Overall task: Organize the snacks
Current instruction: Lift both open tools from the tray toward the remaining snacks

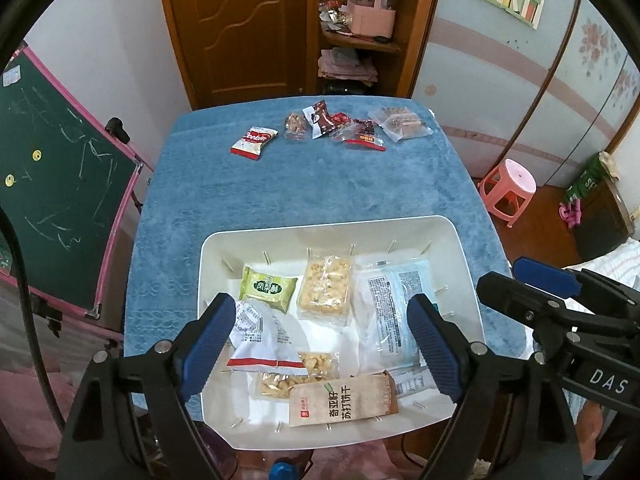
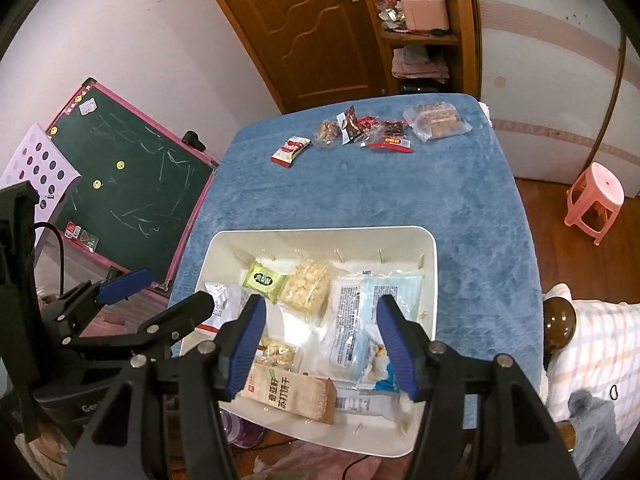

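Observation:
A white bin (image 1: 460,264) (image 2: 430,264) sits at the near end of the blue-covered table (image 1: 320,188) (image 2: 360,196). It holds several snack packs: a green pastry pack (image 1: 269,287), a clear puffed-snack pack (image 1: 327,289), a brown cracker pack (image 1: 342,400) (image 2: 292,396) and a pale blue pack (image 1: 394,304). Loose snacks lie at the far edge: a red-and-white cookie pack (image 1: 254,142) (image 2: 291,151), dark wrappers (image 1: 332,124) and a clear biscuit pack (image 1: 400,123) (image 2: 436,120). My left gripper (image 1: 320,344) is open and empty above the bin. My right gripper (image 2: 320,348) is open and empty above it too.
A green chalkboard (image 1: 60,184) (image 2: 132,188) leans left of the table. A pink stool (image 1: 508,190) (image 2: 596,200) stands on the floor to the right. A wooden door and shelf (image 1: 360,20) are behind the table. A bed with pillow (image 2: 592,340) lies near right.

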